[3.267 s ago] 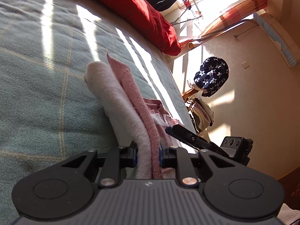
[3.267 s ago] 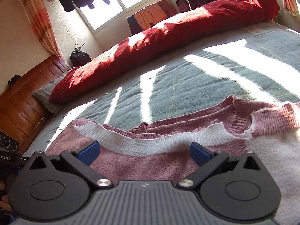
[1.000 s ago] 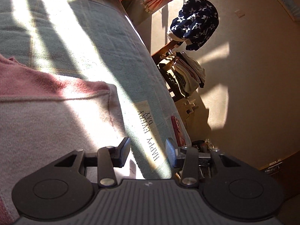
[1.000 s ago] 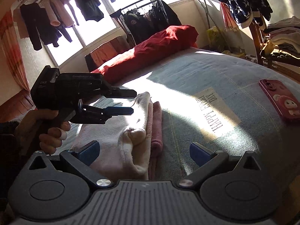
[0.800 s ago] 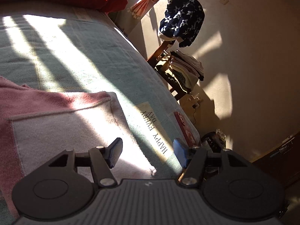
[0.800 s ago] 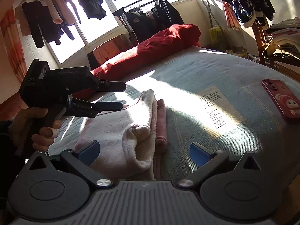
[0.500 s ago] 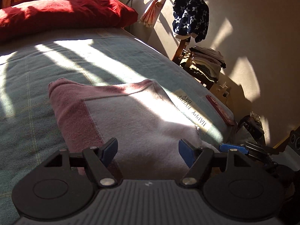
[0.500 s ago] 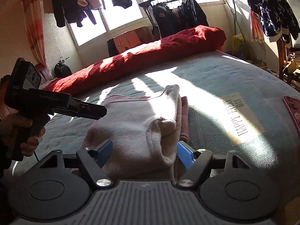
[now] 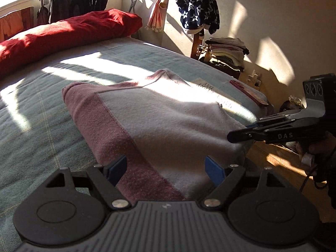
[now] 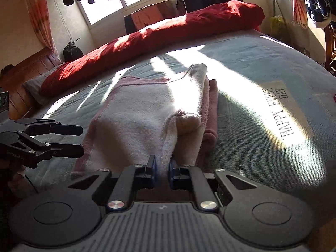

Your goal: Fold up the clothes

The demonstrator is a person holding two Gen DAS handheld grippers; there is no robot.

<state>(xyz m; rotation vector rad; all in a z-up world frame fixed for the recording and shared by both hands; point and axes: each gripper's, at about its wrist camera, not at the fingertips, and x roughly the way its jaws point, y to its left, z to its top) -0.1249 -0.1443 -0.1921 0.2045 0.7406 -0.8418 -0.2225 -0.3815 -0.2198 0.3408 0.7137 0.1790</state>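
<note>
A folded pink and white sweater [image 9: 157, 113] lies on the grey-green bedspread [image 9: 37, 130]. In the left wrist view my left gripper [image 9: 166, 168] is open, its blue pads straddling the sweater's near end without pinching it. My right gripper [image 9: 231, 135] comes in from the right, held by a hand, and bites the sweater's corner. In the right wrist view the right gripper [image 10: 161, 172] is shut on the near white edge of the sweater [image 10: 142, 113]. The left gripper [image 10: 80, 138] hovers open just left of the fabric.
A long red pillow [image 10: 157, 35] lies across the far side of the bed. A red phone [image 9: 247, 93] and a "HAPPY EVERY DAY" label [image 10: 281, 111] are near the bed's right edge. A chair with stacked clothes [image 9: 226, 56] stands by the wall, wooden floor [image 9: 279, 159] below.
The right gripper has gone from open to shut on the sweater's near edge. The left gripper swung round to the sweater's near end and opened wider.
</note>
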